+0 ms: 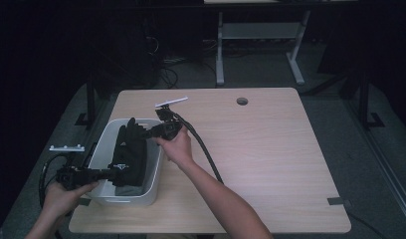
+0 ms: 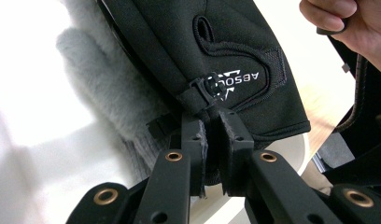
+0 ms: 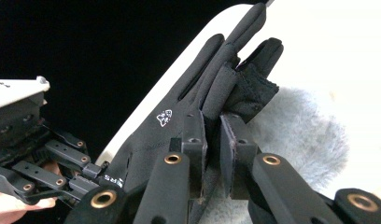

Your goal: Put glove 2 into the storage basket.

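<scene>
Black glove [image 1: 130,154], stretched lengthwise over white bin [image 1: 153,186], above grey glove [image 2: 93,79]

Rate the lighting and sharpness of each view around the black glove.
High view: dim room, lit table, black glove a dark shape in the white bin. Left gripper view: glove cuff sharp, the bin blown out white. Right gripper view: glove fingers sharp, black surroundings at left, glare at right, grey furry cloth soft.

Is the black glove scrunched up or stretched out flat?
Stretched out. The black glove is pulled long over the white plastic bin, its cuff pinched by the left gripper, its fingers by the right gripper.
</scene>
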Demonstrator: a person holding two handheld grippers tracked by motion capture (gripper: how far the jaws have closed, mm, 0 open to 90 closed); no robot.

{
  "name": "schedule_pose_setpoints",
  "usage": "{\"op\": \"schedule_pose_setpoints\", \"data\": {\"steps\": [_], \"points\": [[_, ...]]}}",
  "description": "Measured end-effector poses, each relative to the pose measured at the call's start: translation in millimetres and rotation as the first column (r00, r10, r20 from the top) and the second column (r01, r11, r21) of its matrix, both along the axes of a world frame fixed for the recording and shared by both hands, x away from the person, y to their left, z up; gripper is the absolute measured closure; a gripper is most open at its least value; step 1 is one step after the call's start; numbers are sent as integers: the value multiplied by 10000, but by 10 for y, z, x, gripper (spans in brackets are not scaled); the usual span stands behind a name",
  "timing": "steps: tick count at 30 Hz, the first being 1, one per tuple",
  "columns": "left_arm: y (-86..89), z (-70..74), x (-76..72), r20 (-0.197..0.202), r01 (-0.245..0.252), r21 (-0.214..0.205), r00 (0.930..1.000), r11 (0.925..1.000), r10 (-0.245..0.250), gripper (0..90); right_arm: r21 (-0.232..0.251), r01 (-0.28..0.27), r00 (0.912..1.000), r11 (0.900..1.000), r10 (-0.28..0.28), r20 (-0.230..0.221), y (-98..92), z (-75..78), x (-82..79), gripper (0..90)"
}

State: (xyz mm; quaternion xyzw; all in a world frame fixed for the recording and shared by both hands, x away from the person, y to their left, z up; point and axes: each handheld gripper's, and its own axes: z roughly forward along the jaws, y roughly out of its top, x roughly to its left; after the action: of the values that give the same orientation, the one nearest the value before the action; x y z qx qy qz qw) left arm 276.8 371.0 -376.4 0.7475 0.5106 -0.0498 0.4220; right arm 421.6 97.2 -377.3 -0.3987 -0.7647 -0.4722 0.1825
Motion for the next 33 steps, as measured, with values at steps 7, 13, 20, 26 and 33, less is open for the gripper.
{"op": "schedule_pose_setpoints", "data": {"steps": [7,13,20,26,33], "points": [[23,-94,-11,-381,-38,18,9993,10000,39,815,-225,-131,9998,9997,127,-157,48,-101,-11,805],[12,-147,9,-547,-160,-25,9984,9999,159,760,-397,-95,9995,9992,83,-319,61,-156,19,785],[56,-101,22,-598,-456,-49,9972,9989,452,612,-500,-24,9995,9987,8,-324,6,-165,59,728],[77,-61,22,-462,-563,51,9973,9984,565,579,-429,28,9995,9991,-42,-324,-22,-138,63,723],[140,15,47,-313,-768,-40,9966,9970,767,581,-303,82,9997,9995,-89,-234,-98,-81,75,710]]}}
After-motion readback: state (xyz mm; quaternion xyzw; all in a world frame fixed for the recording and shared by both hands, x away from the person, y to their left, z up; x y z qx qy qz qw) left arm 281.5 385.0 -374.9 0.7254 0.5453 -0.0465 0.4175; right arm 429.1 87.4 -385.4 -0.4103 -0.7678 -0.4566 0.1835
